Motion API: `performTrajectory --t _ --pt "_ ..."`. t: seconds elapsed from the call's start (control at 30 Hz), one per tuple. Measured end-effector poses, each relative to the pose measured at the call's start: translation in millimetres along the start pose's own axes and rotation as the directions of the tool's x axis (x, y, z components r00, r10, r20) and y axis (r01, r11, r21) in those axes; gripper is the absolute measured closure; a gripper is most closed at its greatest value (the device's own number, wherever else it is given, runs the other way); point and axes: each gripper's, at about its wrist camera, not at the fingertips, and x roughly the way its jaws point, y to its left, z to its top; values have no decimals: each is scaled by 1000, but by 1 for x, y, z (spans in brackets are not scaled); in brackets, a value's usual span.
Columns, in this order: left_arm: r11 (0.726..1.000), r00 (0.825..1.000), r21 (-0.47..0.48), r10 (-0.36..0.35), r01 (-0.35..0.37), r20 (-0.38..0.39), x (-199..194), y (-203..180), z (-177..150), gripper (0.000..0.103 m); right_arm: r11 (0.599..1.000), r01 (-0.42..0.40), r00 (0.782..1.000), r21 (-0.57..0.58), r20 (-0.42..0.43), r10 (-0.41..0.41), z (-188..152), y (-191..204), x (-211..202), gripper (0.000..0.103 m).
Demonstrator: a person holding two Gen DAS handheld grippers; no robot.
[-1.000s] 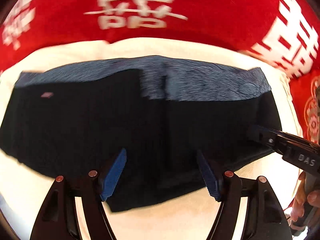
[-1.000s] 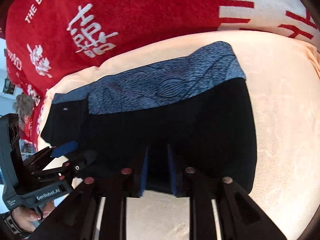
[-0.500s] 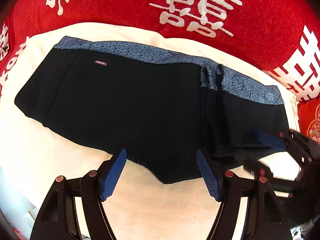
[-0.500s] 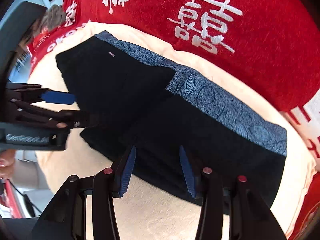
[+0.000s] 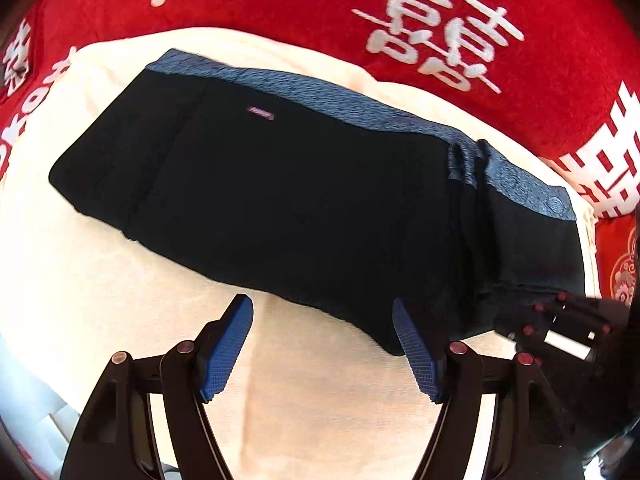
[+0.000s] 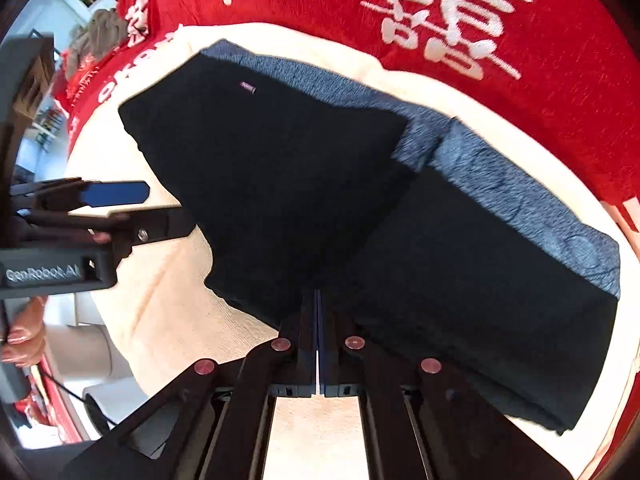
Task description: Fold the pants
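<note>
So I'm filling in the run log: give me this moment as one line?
step: fold pants | pants: flat on cream cloth | left gripper: open, empty | right gripper: shut at pants' near edge

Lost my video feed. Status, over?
Left gripper open, empty. Right gripper shut at near edge of black pants with blue patterned waistband. Pants flat on cream cloth. Nothing obstructing.

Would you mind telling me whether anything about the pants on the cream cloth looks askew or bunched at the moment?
Yes: the pants lie mostly flat on the cream cloth, but near the right end the blue patterned waistband is puckered where one layer overlaps another, so the band looks stepped. Nothing looks damaged or spilled.
</note>
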Motion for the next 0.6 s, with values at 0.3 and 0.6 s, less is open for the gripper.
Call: performTrajectory --t 0.3,0.6 --pt "999 1000 -52 -16 15 -10 -2 28 -4 30 984 -10 999 180 -46 19 -17 -2 -11 51" --pt "993 1000 -111 -29 28 -2 -3 53 -1 30 973 32 995 227 -104 -8 -19 2 -4 49"
